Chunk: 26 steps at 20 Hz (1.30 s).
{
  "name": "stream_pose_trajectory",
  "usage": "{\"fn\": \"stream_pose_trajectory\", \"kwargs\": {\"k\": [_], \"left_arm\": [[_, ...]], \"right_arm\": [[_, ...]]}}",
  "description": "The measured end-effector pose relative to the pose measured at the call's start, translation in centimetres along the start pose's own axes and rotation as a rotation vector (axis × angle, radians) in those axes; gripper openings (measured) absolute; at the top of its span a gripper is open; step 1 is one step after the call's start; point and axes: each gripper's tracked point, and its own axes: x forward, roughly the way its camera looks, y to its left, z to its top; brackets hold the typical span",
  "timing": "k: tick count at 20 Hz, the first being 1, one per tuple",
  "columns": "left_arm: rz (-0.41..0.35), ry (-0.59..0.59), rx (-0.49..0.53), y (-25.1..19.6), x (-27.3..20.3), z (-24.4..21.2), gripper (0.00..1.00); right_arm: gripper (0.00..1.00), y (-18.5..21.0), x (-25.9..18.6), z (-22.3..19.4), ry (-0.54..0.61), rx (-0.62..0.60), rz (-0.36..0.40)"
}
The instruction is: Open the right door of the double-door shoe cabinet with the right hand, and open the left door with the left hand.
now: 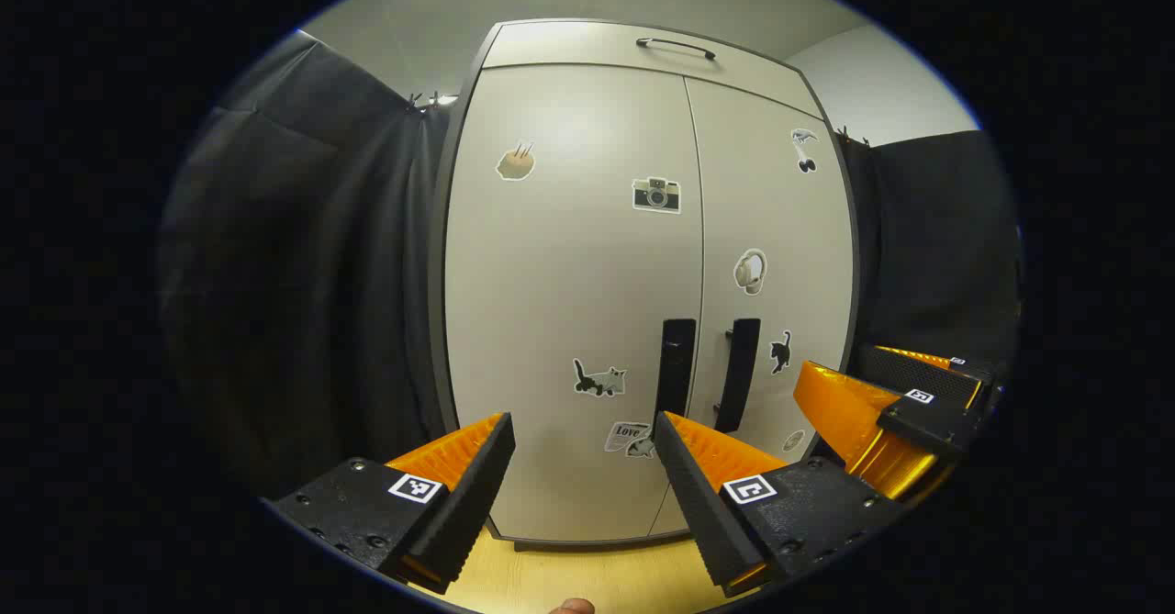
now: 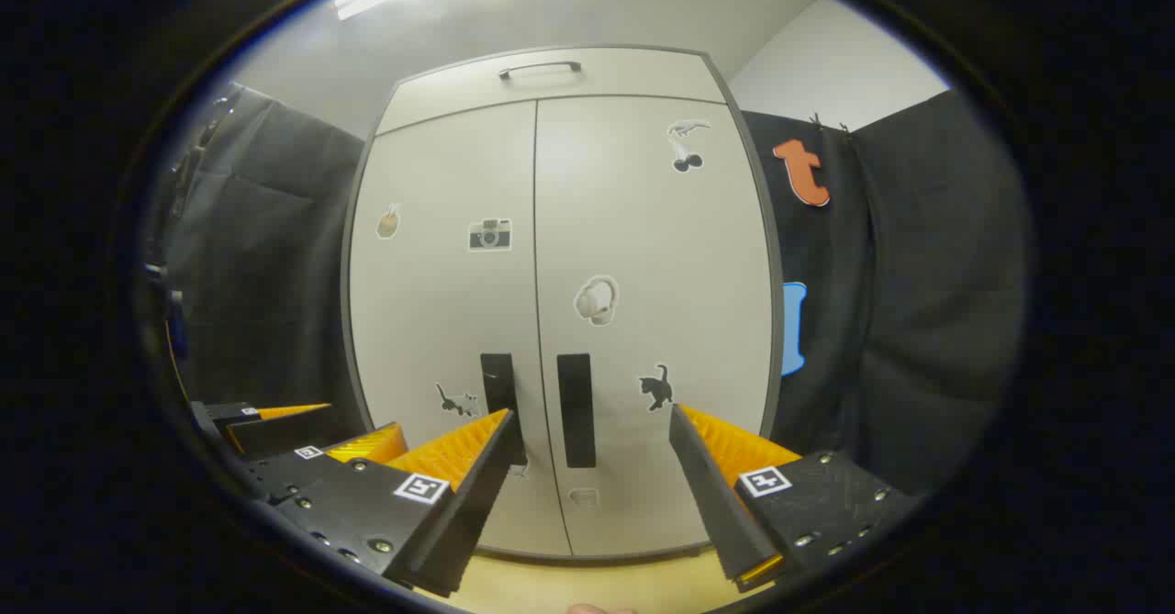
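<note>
A pale double-door shoe cabinet (image 1: 587, 256) (image 2: 569, 256) with stickers stands straight ahead, both doors closed. Two dark vertical handles flank the centre seam: the left door's handle (image 1: 677, 366) (image 2: 500, 394) and the right door's handle (image 1: 739, 373) (image 2: 576, 407). My left gripper (image 1: 583, 421) is open, short of the left door, its right finger close to the left handle. My right gripper (image 2: 592, 417) is open with the right handle showing between its fingers, still apart from it. The right gripper (image 1: 904, 407) also shows at the right of the left gripper view, and the left gripper (image 2: 285, 435) at the lower left of the right gripper view.
A narrow top drawer with a bar handle (image 1: 677, 47) (image 2: 540, 68) sits above the doors. Black cloth walls (image 1: 303, 274) (image 2: 918, 302) close in on both sides of the cabinet. A light wooden floor (image 1: 587, 577) lies below.
</note>
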Motion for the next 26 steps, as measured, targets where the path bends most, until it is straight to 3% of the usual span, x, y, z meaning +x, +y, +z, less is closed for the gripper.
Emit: {"fn": "stream_pose_trajectory", "kwargs": {"k": [12, 16, 17, 20, 21, 26], "left_arm": [[0.063, 0.005, -0.011, 3.5, 0.6, 0.2, 0.95], [0.092, 0.017, -0.007, 4.9, 0.7, -0.3, 0.96], [0.099, 0.022, -0.007, 5.2, 0.7, -0.4, 0.96], [0.116, 0.03, -0.007, 6.0, 0.7, -0.7, 0.96], [0.123, 0.031, -0.005, 6.4, 0.7, -0.8, 0.96], [0.146, 0.042, -0.009, 7.4, 0.8, -1.3, 0.95]], "right_arm": [[0.99, 1.1, 6.1, -2.8, 0.06, -0.027, 0.01], [0.87, 0.8, 8.3, -3.8, 0.071, -0.042, -0.018], [0.74, 0.9, 9.0, -4.1, 0.079, -0.044, -0.018], [0.73, 0.6, 10.5, -4.9, 0.092, -0.053, -0.037], [0.53, 0.9, 10.7, -5.0, 0.095, -0.052, -0.026], [0.54, 2.3, 11.4, -5.4, 0.095, -0.084, -0.001]]}}
